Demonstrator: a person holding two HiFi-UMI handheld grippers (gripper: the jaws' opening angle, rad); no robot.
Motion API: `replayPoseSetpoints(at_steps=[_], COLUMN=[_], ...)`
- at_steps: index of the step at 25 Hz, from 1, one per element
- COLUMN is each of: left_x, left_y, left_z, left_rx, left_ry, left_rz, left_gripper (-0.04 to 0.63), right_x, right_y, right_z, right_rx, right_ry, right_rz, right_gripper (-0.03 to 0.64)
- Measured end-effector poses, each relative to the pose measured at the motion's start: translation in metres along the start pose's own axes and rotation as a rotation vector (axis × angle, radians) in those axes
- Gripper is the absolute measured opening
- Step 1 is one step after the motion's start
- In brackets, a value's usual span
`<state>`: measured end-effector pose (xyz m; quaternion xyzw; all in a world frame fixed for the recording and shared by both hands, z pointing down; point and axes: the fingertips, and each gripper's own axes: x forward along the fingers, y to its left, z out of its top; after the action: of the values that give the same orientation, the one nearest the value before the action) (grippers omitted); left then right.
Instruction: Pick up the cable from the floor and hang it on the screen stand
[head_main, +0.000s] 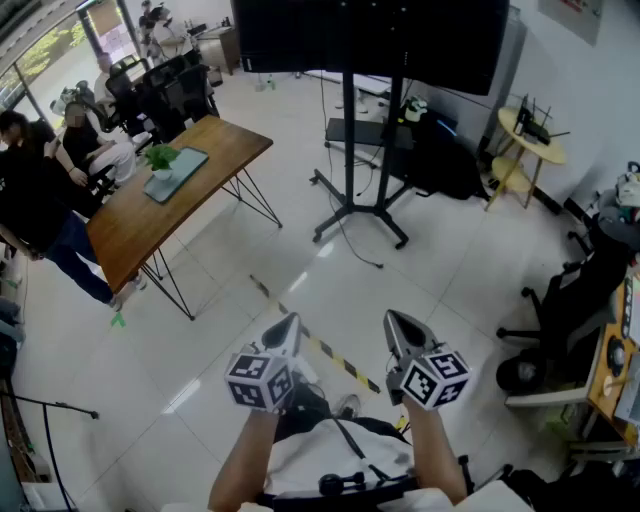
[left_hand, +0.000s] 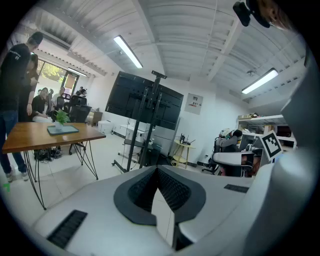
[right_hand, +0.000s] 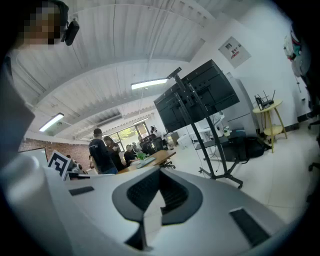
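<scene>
Left claw (head_main: 291, 322) and right claw (head_main: 393, 319) are pressed together, empty. The cable (head_main: 358, 252) lies ahead at the screen stand (head_main: 349, 150) foot, nearer the right claw.

head view: on the person's head, steeply down, high over white tiled floor (head_main: 250, 250) | left gripper view: on left claw (left_hand: 158, 171), tips close, facing across and up | right gripper view: on right claw (right_hand: 160, 172), likewise | all share: black metal screen stand (head_main: 349, 150), brown wooden desk (head_main: 210, 150)
</scene>
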<state>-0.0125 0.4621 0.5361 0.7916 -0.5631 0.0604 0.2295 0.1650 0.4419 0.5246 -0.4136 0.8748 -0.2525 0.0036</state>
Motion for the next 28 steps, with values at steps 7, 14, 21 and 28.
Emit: replayPoseSetpoints(at_steps=[7,14,21,28], left_x=[0.025,0.079,0.176,0.270], left_y=[0.000,0.020,0.059,0.117], left_z=[0.010,0.022,0.043,0.113], left_rx=[0.007,-0.010,-0.031,-0.015], left_ry=[0.007,0.005,0.043,0.074], left_rz=[0.010,-0.015,-0.049,-0.054], left_gripper=[0.000,0.000,0.000,0.000], right_x=[0.014,0.048,0.123,0.235], right_y=[-0.017,-0.047,-0.090,-0.112], right_z=[0.007,0.022,0.065,0.125], right_rx=[0.014,-0.003,-0.012,0.001], right_ry=[0.007,0.012,-0.037,-0.022], right_rz=[0.024,0.002,0.007,0.002], right_gripper=[0.006,0.006,0.006,0.008])
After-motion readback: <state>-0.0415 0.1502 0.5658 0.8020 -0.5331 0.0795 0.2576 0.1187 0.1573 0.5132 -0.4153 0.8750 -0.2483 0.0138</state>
